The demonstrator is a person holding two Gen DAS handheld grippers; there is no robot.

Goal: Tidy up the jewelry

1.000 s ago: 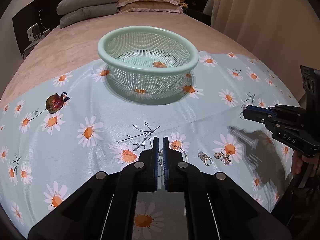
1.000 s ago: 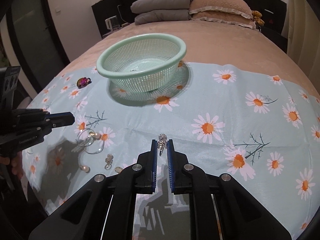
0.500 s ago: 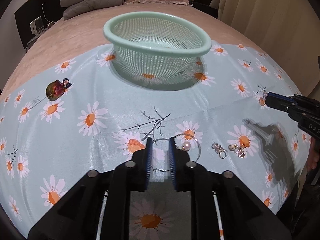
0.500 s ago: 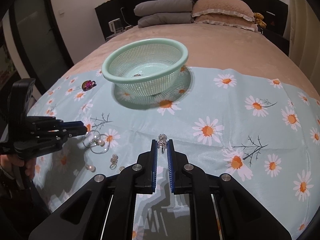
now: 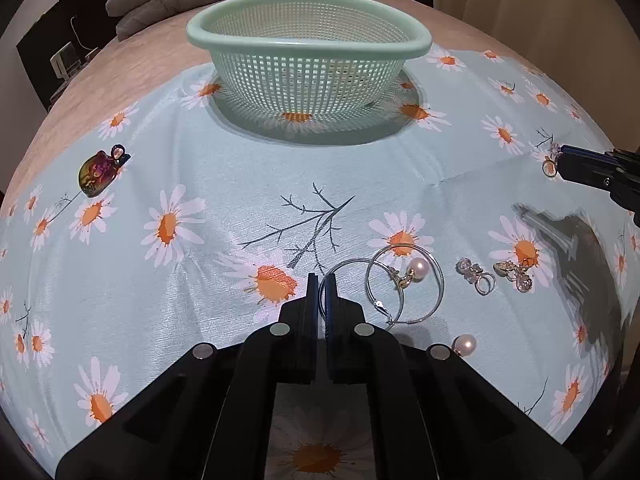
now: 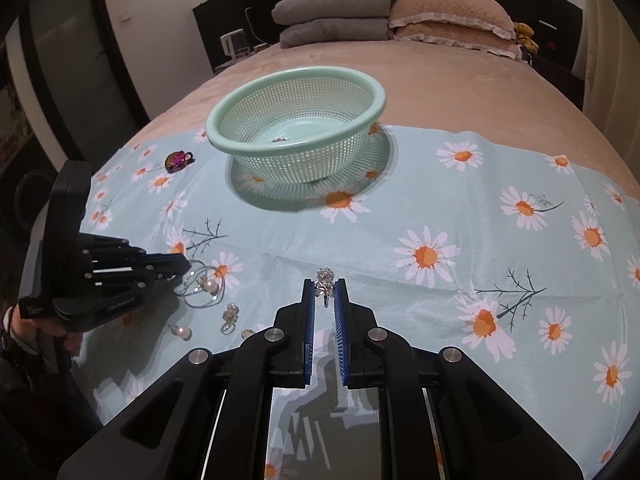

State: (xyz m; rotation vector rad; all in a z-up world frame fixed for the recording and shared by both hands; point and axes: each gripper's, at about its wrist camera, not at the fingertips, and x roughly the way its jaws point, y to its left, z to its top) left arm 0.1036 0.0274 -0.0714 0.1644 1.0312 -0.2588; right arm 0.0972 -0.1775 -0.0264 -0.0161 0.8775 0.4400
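The left hand-held gripper (image 5: 319, 280) has just pinched shut on the thin silver hoop earring (image 5: 362, 286) right at its tips, well in front of the round green plastic basket (image 5: 308, 46), while the right hand-held gripper (image 6: 325, 286) holds a small sparkly silver earring (image 6: 324, 280) farther off.

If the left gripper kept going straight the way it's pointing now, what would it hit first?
Probably the thin silver hoop earring at the left gripper tips, with the daisy cloth right beneath; whether the shut tips already touch it is unclear. The green basket lies well beyond.
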